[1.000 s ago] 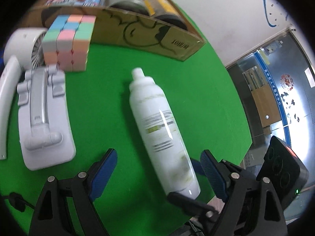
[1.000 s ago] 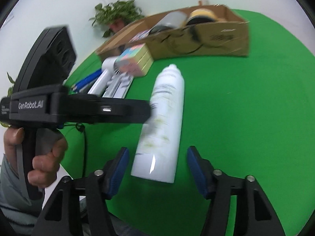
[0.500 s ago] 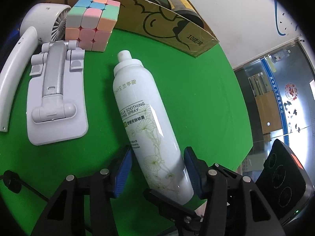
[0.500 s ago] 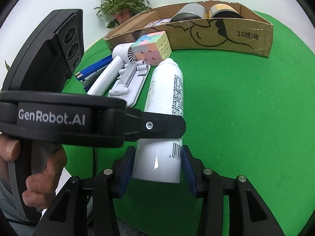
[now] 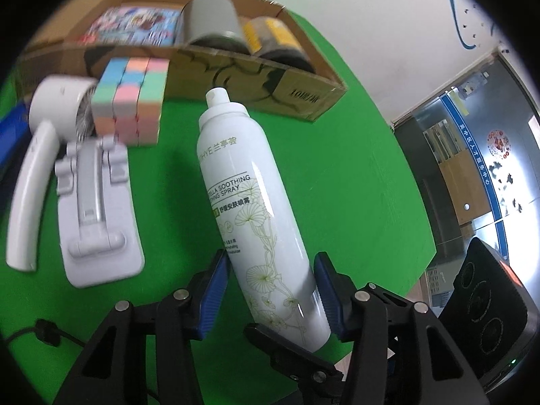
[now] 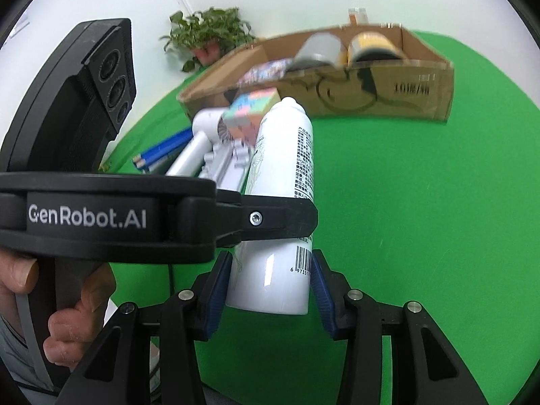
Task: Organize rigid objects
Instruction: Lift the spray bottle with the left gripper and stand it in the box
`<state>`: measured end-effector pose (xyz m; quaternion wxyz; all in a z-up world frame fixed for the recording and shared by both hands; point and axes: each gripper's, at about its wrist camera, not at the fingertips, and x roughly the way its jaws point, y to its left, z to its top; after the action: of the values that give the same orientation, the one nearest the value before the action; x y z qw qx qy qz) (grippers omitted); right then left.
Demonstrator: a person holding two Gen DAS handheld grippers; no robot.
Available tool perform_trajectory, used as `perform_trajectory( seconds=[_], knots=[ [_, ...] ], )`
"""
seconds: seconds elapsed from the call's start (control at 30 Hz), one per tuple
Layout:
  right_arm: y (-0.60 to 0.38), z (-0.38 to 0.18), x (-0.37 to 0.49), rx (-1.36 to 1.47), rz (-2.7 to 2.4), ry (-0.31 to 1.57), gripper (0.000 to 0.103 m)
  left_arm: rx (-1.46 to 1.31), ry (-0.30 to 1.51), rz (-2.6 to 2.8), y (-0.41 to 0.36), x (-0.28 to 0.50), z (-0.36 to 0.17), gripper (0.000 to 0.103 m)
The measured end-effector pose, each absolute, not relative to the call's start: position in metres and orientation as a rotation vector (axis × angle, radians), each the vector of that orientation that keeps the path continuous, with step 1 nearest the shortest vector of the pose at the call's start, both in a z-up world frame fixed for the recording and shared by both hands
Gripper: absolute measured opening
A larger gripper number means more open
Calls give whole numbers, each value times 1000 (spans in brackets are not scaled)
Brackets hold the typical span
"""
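Observation:
A white spray bottle (image 5: 249, 202) with a green flower print is held by both grippers, nozzle pointing at the cardboard box (image 5: 303, 91). My left gripper (image 5: 270, 290) is shut on its lower body, blue pads on both sides. My right gripper (image 6: 270, 287) is shut on the bottle (image 6: 283, 182) near its base, just behind the left gripper's black finger, which crosses that view. The bottle seems lifted off the green cloth.
The box (image 6: 422, 84) holds a grey can (image 5: 212, 20), a yellow can (image 5: 273, 37) and a colourful pack (image 5: 135, 27). A pastel cube (image 5: 131, 98), a white hand fan (image 5: 37, 168), a white folding stand (image 5: 98, 212) and blue pens (image 6: 162, 152) lie left of the bottle.
Both grippers closed on the bottle about half a second ago. Since then the bottle has risen and tipped nozzle-up, moving toward the box.

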<state>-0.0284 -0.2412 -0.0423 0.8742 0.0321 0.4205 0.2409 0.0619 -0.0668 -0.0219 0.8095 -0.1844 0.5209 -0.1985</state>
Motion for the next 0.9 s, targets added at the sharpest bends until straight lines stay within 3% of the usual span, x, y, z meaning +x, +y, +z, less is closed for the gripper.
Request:
perform_trajectory(
  seconds=[0.9],
  knots=[
    [-274, 142, 51, -12, 388, 529, 43, -158, 792, -528, -110, 147, 153, 50]
  ],
)
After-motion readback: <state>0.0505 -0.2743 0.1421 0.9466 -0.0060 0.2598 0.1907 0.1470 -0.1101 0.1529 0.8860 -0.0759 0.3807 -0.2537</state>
